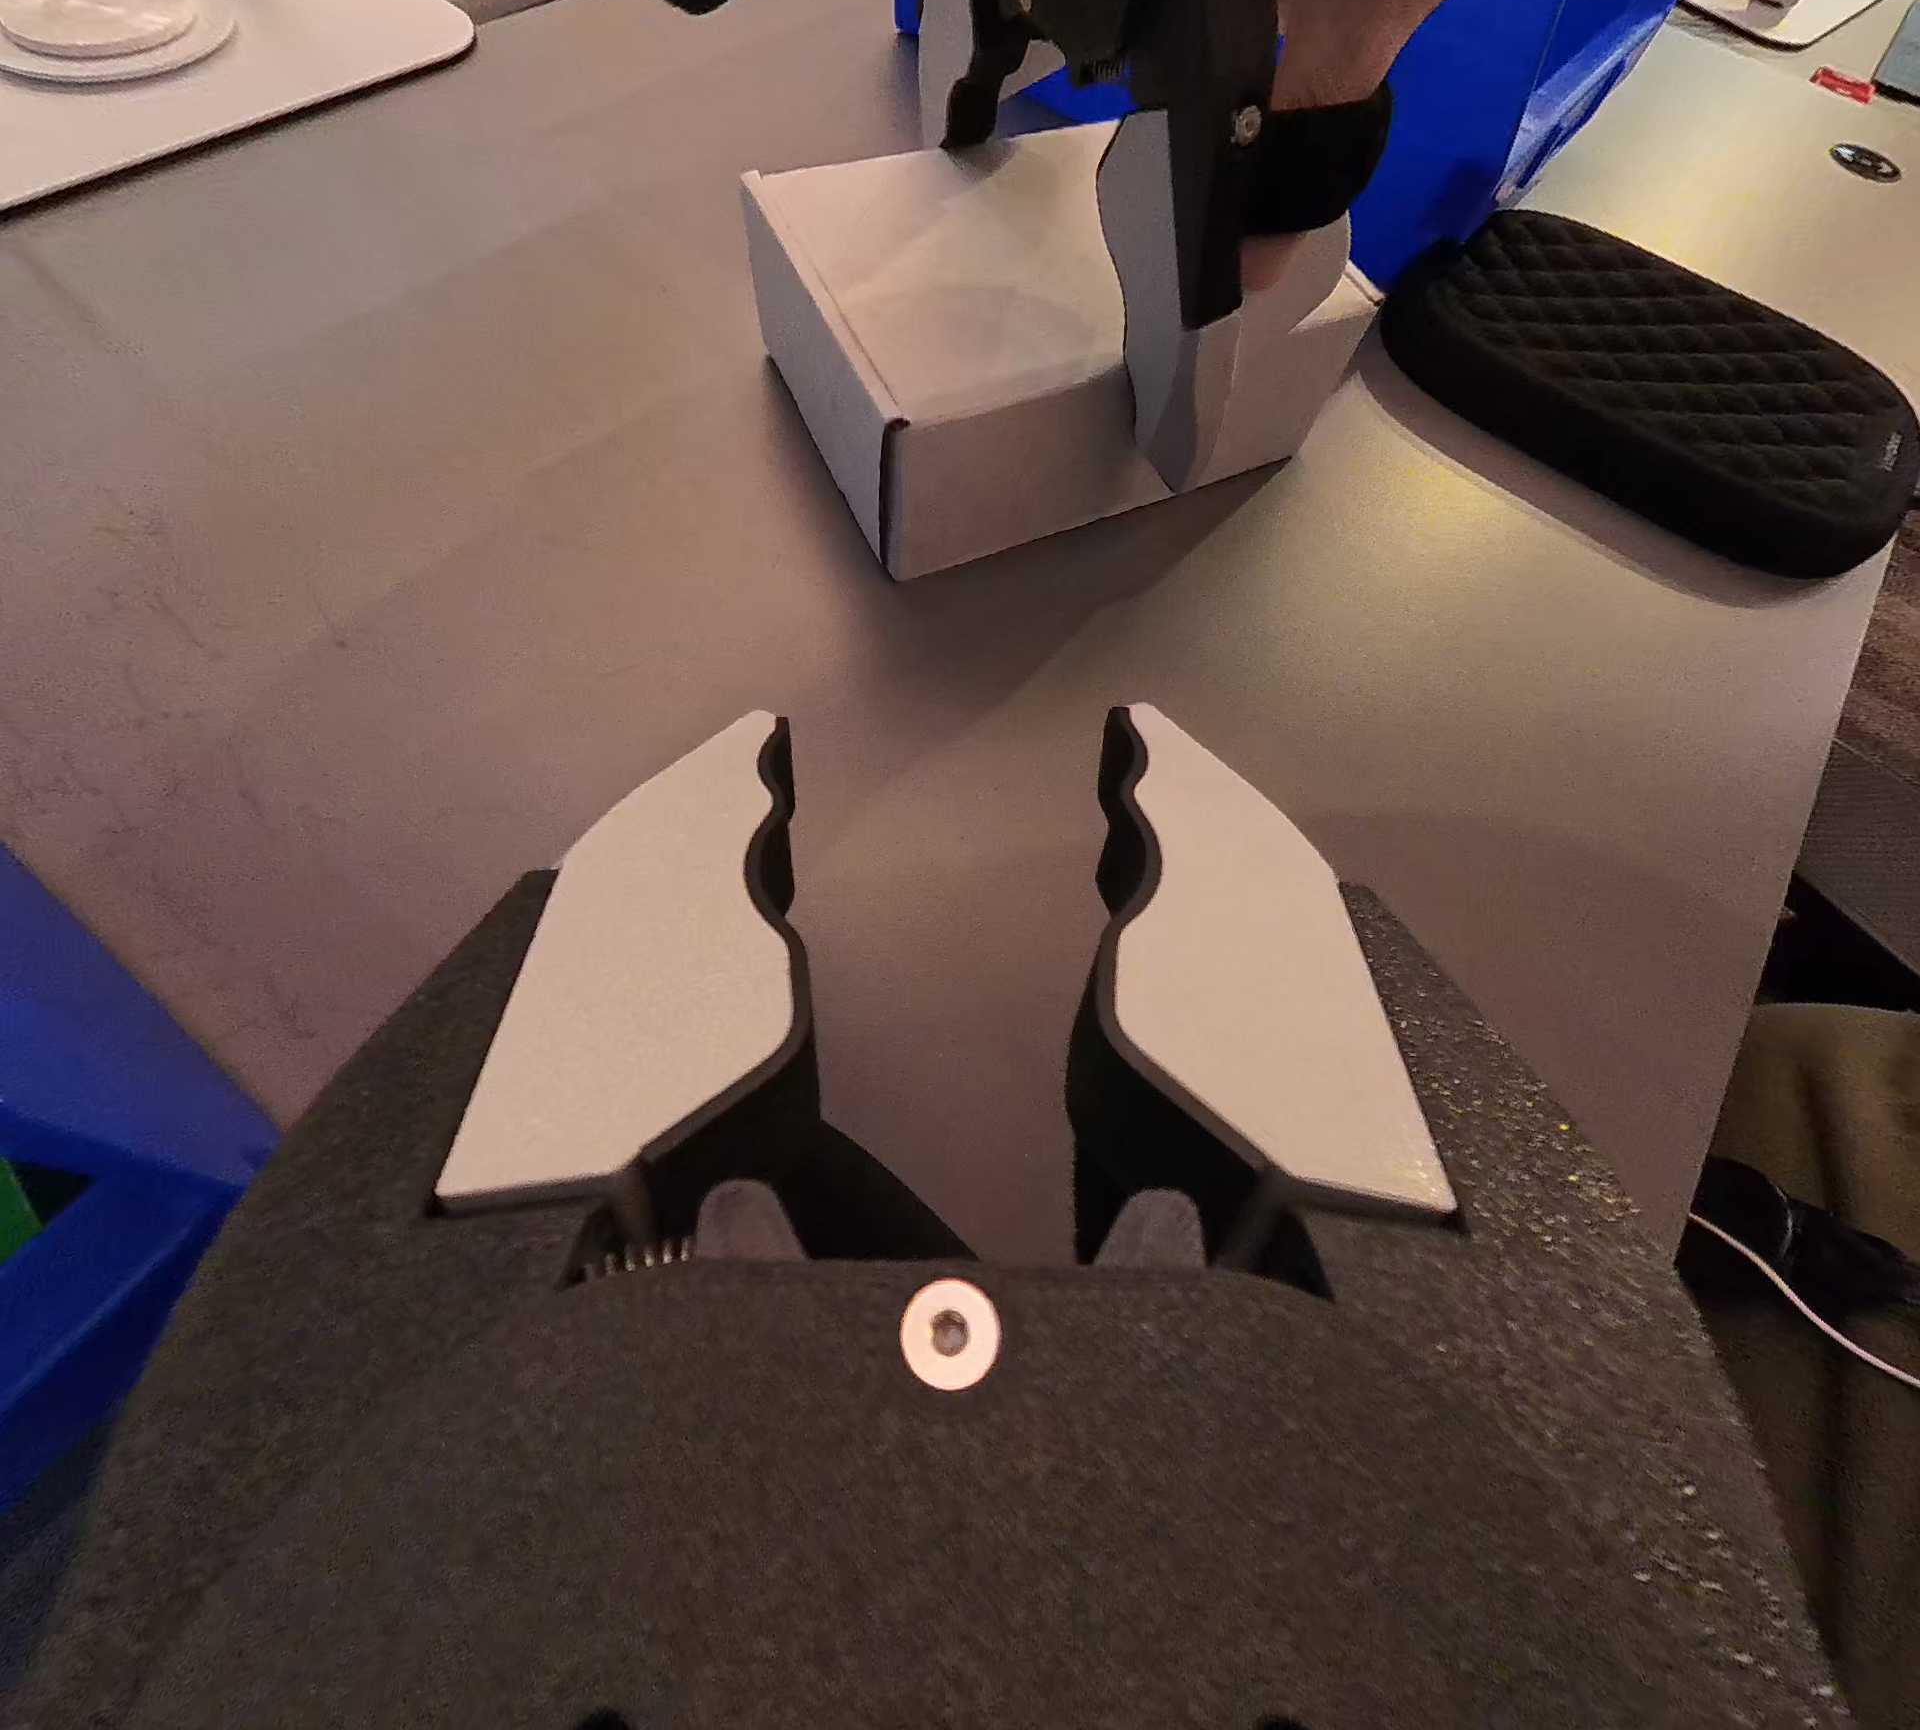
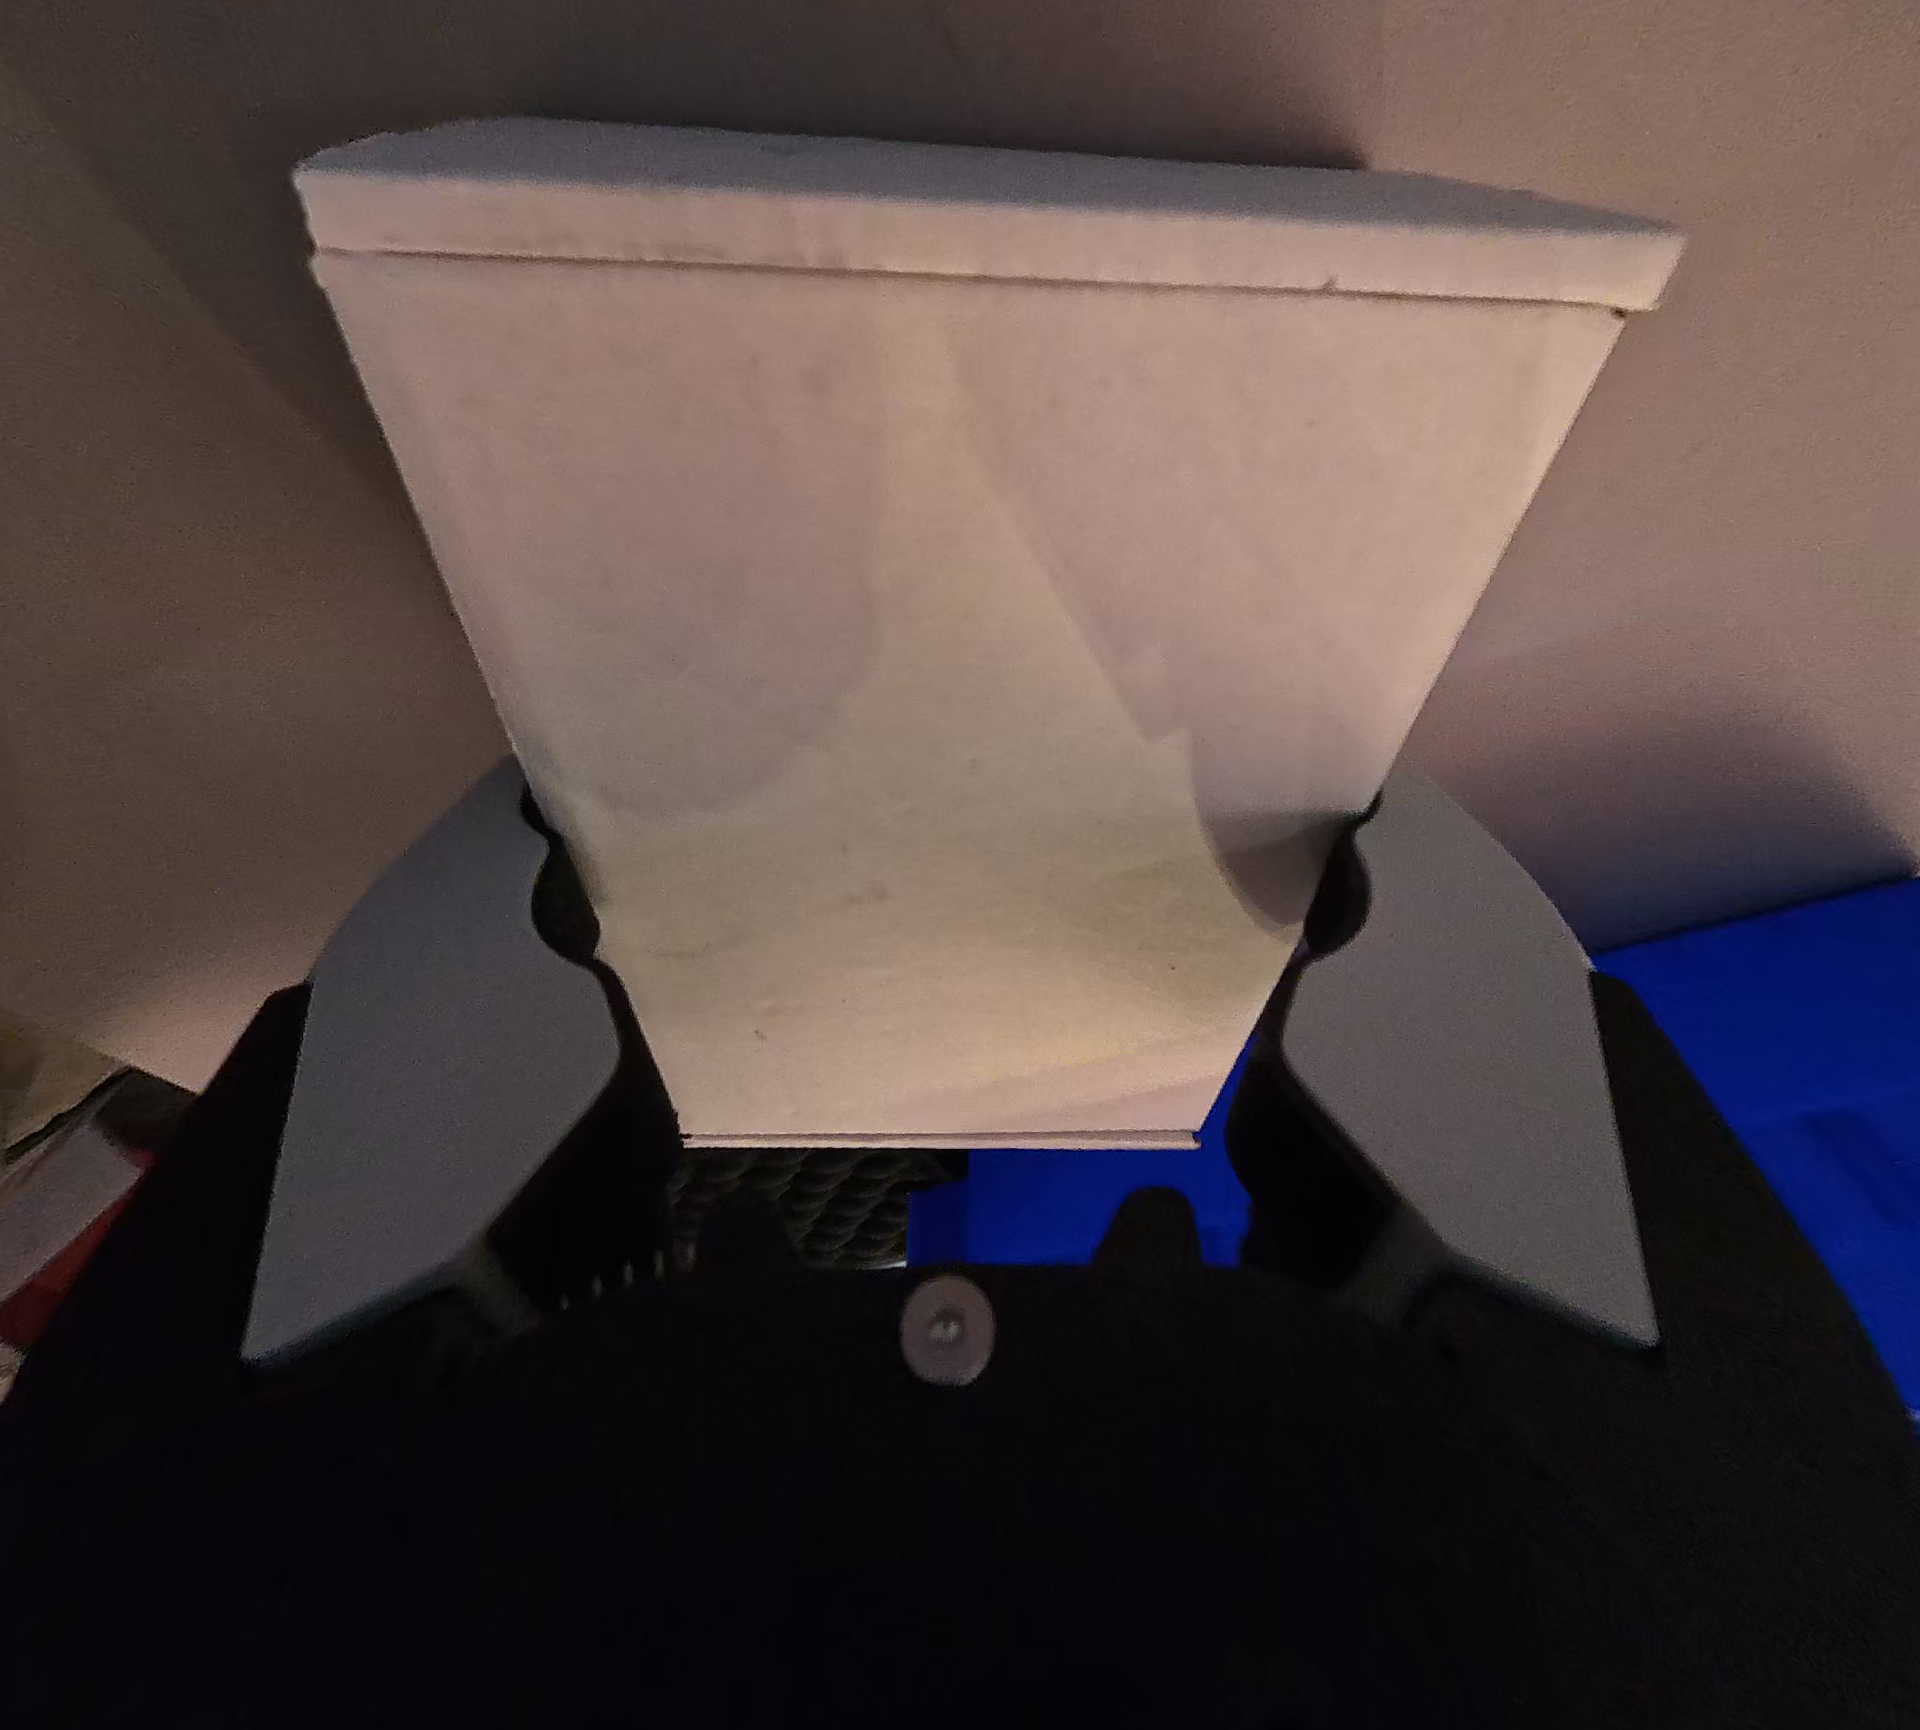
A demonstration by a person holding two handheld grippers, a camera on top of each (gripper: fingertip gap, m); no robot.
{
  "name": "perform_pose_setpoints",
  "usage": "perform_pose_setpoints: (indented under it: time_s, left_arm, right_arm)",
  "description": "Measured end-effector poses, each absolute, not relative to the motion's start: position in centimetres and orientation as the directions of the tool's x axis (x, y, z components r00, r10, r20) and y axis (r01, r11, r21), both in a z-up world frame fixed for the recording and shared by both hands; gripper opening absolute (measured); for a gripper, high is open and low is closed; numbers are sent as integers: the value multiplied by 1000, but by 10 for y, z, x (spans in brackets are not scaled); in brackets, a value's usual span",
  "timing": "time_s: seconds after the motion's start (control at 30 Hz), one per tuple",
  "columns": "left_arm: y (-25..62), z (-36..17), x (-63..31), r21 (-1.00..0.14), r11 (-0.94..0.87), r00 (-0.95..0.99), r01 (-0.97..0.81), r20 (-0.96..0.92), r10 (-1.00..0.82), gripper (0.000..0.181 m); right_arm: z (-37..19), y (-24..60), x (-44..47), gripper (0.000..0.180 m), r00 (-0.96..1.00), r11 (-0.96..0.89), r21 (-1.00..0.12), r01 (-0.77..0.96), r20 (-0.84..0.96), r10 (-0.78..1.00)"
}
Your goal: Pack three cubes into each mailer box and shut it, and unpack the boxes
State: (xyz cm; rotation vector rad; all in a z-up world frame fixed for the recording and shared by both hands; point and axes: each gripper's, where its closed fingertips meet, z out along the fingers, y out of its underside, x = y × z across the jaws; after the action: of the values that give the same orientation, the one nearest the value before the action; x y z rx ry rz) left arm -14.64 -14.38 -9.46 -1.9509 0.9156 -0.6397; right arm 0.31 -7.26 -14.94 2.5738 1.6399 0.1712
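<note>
Right wrist view: closed white cardboard mailer box (image 2: 935, 589) straddled by right gripper (image 2: 940, 807), jaws spread wide, pressed to both side walls. Resting on grey table (image 1: 416, 537), lid shut. Probably being carried or placed; next, lifting or opening. Left gripper (image 1: 945, 745) half open, empty, nearby.

With its lid shut I can't see inside the white mailer box (image 1: 997, 350), and the blue bin (image 1: 1538, 70) behind it runs off the far edge.
</note>
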Motion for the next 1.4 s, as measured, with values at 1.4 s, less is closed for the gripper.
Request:
perform_pose_setpoints:
  time_s: [1.4]
  left_arm:
    - [-152,-59,-78,-859,-238,554,-454,-63,-830,58]
  right_arm:
    - [-70,23,260,132,409,-486,297,822,285,867]
